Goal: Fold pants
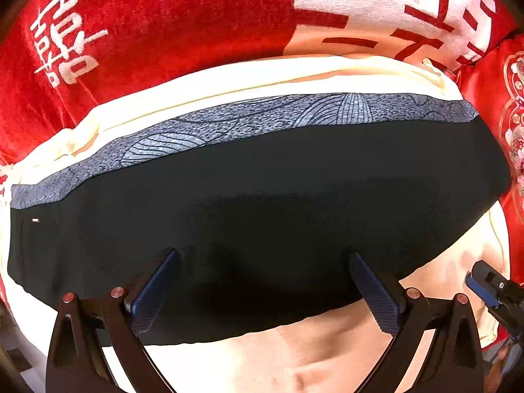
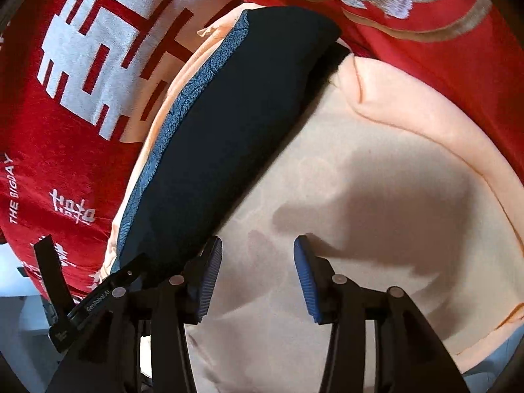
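1. The dark pants (image 1: 262, 203) lie folded flat on a cream cloth (image 2: 360, 196), with a grey patterned band (image 1: 229, 124) along the far edge.
2. Left gripper (image 1: 262, 281) hangs over the near edge, jaws spread wide, holding nothing.
3. Right gripper (image 2: 258, 275) is over the cream cloth just right of the pants, jaws apart too.
4. A red blanket (image 1: 163, 16) lies under it all.

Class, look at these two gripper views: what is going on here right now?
A person with two handheld grippers is folding dark pants on a cream cushion over red bedding. The pants lie folded flat. The left gripper hovers open over them; the right gripper is open over bare cushion, holding nothing.
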`<action>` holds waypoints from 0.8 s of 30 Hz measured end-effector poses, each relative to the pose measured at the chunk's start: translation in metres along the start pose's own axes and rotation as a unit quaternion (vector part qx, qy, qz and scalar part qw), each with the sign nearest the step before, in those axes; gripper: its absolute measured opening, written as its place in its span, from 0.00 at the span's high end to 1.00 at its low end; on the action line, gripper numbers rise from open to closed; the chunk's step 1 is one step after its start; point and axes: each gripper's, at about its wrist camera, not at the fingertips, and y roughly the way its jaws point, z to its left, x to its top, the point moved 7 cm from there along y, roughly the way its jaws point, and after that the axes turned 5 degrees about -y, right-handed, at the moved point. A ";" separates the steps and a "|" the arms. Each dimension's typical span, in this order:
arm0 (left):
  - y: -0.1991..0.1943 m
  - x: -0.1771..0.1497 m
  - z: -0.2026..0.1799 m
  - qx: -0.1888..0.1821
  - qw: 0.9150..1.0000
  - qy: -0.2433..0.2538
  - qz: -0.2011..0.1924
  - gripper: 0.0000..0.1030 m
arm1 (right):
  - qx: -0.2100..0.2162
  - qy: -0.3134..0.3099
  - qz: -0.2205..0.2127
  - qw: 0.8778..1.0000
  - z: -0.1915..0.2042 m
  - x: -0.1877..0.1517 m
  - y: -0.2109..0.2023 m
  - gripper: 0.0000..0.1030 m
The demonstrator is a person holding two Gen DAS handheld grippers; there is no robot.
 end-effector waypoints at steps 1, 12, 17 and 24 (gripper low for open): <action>0.000 0.001 -0.003 0.000 1.000 0.001 0.000 0.00 | 0.003 0.001 -0.001 1.000 0.000 0.001 0.000 0.52; 0.006 0.010 -0.029 0.000 1.000 0.009 -0.001 0.00 | 0.021 0.016 -0.013 1.000 -0.003 0.011 0.001 0.52; 0.007 0.021 -0.045 -0.005 1.000 0.012 -0.006 0.00 | 0.027 0.023 -0.019 0.999 -0.007 0.015 0.000 0.52; 0.008 0.036 -0.057 0.000 1.000 0.017 -0.021 0.00 | 0.045 0.041 -0.038 0.997 -0.012 0.024 -0.003 0.52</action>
